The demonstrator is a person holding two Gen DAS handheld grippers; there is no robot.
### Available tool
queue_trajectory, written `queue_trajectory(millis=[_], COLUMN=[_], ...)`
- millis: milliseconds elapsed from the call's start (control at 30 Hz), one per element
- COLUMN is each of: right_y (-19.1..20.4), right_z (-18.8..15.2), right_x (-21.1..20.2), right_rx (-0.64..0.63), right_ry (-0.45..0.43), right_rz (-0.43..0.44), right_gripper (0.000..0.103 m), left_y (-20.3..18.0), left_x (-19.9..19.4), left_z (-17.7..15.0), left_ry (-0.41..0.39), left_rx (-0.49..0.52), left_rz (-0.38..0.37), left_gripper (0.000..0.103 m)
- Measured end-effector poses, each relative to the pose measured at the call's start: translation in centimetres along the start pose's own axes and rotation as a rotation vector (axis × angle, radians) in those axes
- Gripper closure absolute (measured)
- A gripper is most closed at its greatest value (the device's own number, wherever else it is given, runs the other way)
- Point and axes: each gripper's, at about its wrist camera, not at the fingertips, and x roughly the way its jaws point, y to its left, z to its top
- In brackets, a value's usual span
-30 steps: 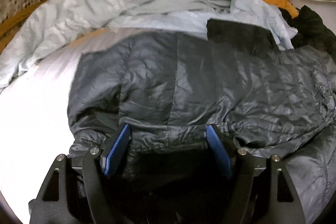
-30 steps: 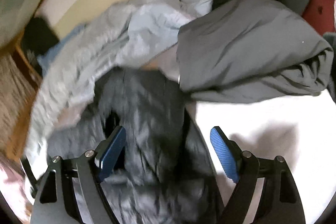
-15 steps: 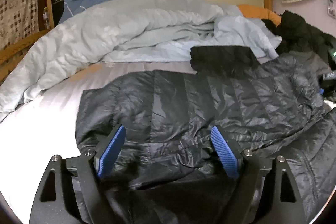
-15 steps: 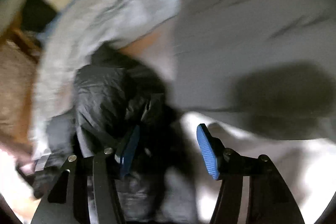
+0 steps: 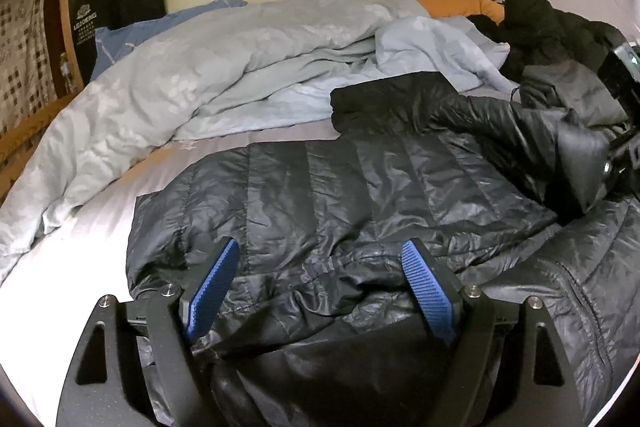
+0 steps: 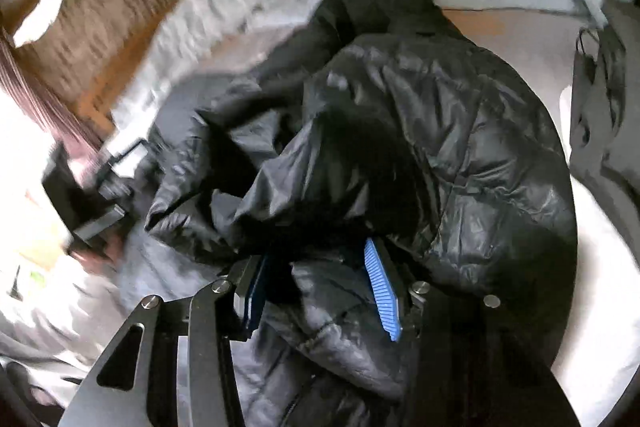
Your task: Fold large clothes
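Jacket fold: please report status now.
Left gripper open over jacket hem. Right gripper closing, jacket fabric between jaws. Duvet bunched behind, not blocking.

Rumpled pale-blue duvet (image 5: 240, 67) (orange pillow (image 5: 460, 5) behind)

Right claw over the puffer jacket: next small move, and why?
Probably finish closing the right claw on the jacket fold. Its jaws have just been closing, with bunched fabric between them, though a firm pinch isn't clear. The left claw hangs open over the hem.
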Motion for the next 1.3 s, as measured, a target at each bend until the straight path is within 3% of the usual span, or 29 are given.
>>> queue_trajectory(millis=[67,167,233,300,433,533,633,667,733,767,833,867,967,1067,1133,1300], right_y=[0.4,0.4,0.5,-0.1,-3.7,-5.5,-5.8,-5.4,-5.3,-6.0,-7.8,-8.5,-9.5,-8.8,-7.7,-3.2], right_z=[0.1,0.7,1.2,1.4,1.7,2.2,2.0,1.9,1.8,1.9,1.8,1.6,1.3,1.4,1.4,-0.4], right_x=[-0.5,-2.6,-4.2,-4.6,-3.5,-2.1,-0.3,-0.2,-0.9,-1.2,-0.9,-0.5,1.3,1.3,-0.3,-8.5], right_rx=[-0.025,-0.021,-0.05,-0.044,0.062,0.114,0.118,0.083,0.05,0.072,0.151,0.177,0.187,0.161,0.151,0.156], right_ry=[-0.025,-0.159,-0.279,-0.314,-0.246,-0.201,-0.085,-0.063,-0.108,-0.134,-0.12,-0.103,-0.064,-0.075,-0.134,-0.382], right_rz=[-0.042,-0.178,-0.39,-0.474,-0.423,-0.377,-0.207,-0.284,-0.486,-0.508,-0.45,-0.423,-0.41,-0.412,-0.501,-0.596], right_gripper=[0.054,0.053,0.047,0.044,0.044,0.031,0.031,0.03,0.029,0.029,0.03,0.038,0.045,0.099,0.099,0.099], left_y=[0.0,0.1,0.3,0.8,1.4,1.2,1.0,1.1,1.1,1.0,0.9,0.8,0.8,0.8,0.8,0.8], left_x=[0.1,0.7,1.4,2.4,2.2,2.2,2.1,2.1,2.2,2.2,2.4,2.4,2.5,2.5,2.5,2.7], left_z=[-0.1,-0.3,-0.7,-1.0,-1.1,-1.2,-1.2,-1.2,-1.2,-1.3,-1.3,-1.3,-1.2,-1.2,-1.2,-1.2], left_ry=[0.005,0.018,0.033,0.078,0.068,0.077,0.082,0.081,0.085,0.088,0.096,0.099,0.1,0.102,0.1,0.11], left_rx=[0.0,-0.007,-0.021,-0.049,-0.08,-0.07,-0.061,-0.062,-0.068,-0.067,-0.066,-0.064,-0.062,-0.061,-0.061,-0.059], left_rz=[0.004,0.005,0.007,0.007,-0.006,-0.003,0.001,-0.001,-0.001,0.0,-0.007,-0.008,-0.008,-0.005,-0.005,-0.002], left_gripper=[0.021,0.021,0.021,0.021,0.021,0.021,0.021,0.021,0.021,0.021,0.021,0.021,0.021,0.021,0.021,0.02])
